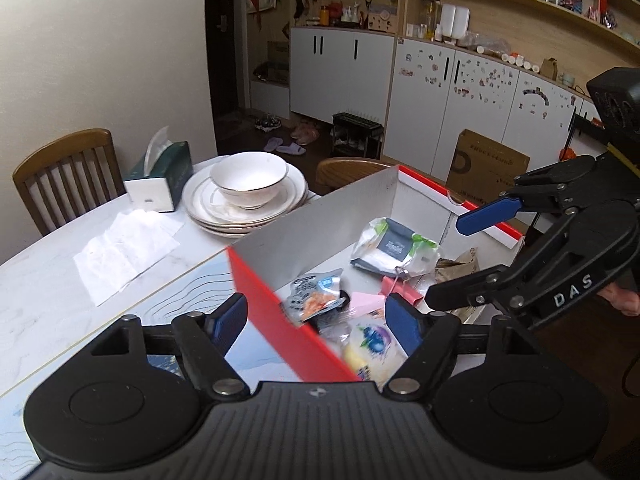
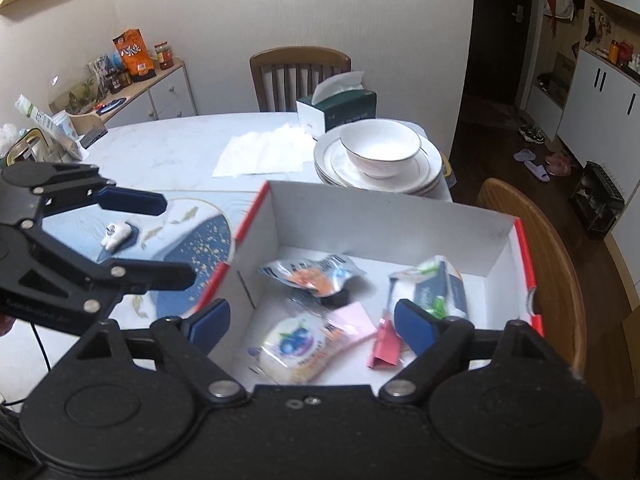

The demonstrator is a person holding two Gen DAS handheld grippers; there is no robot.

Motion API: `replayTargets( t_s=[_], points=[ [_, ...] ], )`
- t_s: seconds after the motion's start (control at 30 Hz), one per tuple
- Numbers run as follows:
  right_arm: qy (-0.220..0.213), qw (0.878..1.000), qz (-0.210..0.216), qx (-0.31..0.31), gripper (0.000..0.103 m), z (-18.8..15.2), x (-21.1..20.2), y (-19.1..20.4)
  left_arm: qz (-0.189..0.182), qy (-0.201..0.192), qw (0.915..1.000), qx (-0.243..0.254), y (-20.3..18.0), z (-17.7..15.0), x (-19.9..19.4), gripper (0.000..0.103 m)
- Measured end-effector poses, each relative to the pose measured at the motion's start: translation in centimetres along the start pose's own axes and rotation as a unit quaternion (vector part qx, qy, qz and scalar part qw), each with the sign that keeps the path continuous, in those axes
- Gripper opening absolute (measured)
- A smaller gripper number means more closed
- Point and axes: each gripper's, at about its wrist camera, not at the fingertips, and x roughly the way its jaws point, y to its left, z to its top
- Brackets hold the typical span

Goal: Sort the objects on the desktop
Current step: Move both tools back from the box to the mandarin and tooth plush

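Home dining room: table [image 2: 168, 152], stacked plates [image 2: 432, 176], wooden chairs [image 2: 300, 68], slippers [image 1: 286, 147].

Black grippers, blue fingers [image 1: 404, 322], silver screws, white "DAS" lettering [image 1: 573, 290].

the right gripper [image 2: 310, 322] hangs spread wide over the red-edged white cardboard box [image 2: 384, 220], which holds a round blueberry-print snack pack [image 2: 294, 346], a pink notepad [image 2: 350, 320] and a green-and-white wipes pack [image 2: 438, 286]. the left gripper [image 2: 176, 240], also spread, hovers above the blue patterned mat [image 2: 200, 248] beside the box's left wall.
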Motion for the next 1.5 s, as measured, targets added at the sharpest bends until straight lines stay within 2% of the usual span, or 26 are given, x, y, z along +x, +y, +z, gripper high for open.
replayTargets(
  t_s=[0.17, 0.47, 0.53, 0.6, 1.07, 1.5],
  points=[
    [-0.006, 1.0, -0.003, 0.0, 0.091, 0.6, 0.4, 2.7, 0.013, -0.007, 0.9999, -0.007, 1.9, -1.4, -2.3, 0.083],
    [-0.006, 1.0, 0.0, -0.001, 0.092, 1.9, 2.3, 8.2, 0.049, 0.0, 0.9984, -0.029, 6.4, -5.2, -5.8, 0.087],
    [-0.006, 1.0, -0.001, -0.001, 0.092, 2.1, 2.9, 9.5, 0.062, 0.002, 0.9974, -0.035, 7.4, -6.0, -6.4, 0.092],
    [-0.006, 1.0, -0.002, 0.001, 0.093, 2.2, 3.4, 10.7, 0.073, 0.003, 0.9964, -0.043, 8.5, -6.9, -7.0, 0.102],
    [0.011, 1.0, -0.01, 0.018, 0.094, 3.6, 8.0, 17.8, 0.099, 0.033, 0.9907, -0.088, 15.4, -12.9, -9.1, 0.103],
    [0.029, 0.999, -0.006, 0.024, 0.094, 5.5, 13.2, 22.9, 0.121, 0.061, 0.9839, -0.117, 19.2, -17.0, -8.1, 0.103]
  ],
)
